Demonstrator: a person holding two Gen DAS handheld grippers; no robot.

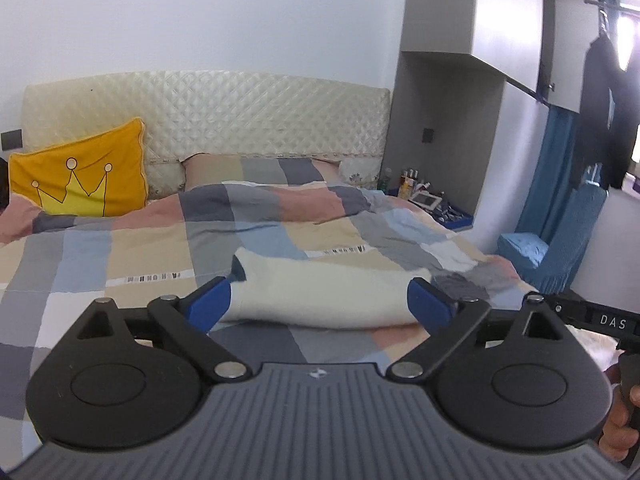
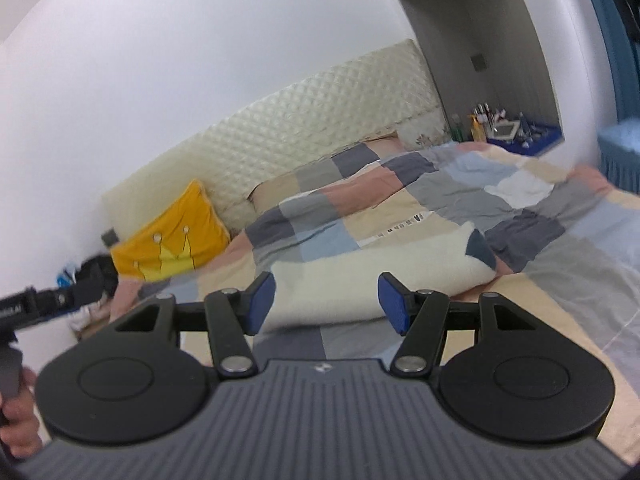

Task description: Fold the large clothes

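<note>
A cream garment (image 1: 324,292) with a dark blue patch at one corner lies folded into a thick bundle on the checked bedspread (image 1: 132,252). My left gripper (image 1: 320,300) hangs above and in front of it, open wide, its blue pads (image 1: 210,304) apart and holding nothing. In the right wrist view the same cream garment (image 2: 360,280) lies beyond my right gripper (image 2: 327,303), which stands open with nothing between its blue pads (image 2: 394,304). That view is tilted. Neither gripper touches the cloth.
A yellow crown cushion (image 1: 80,184) leans on the quilted headboard (image 1: 208,116). A bedside niche holds bottles and a small tray (image 1: 428,200). A blue covered chair (image 1: 552,248) and a hanging dark shirt (image 1: 608,112) stand to the right. The person's hands show at the frame edges.
</note>
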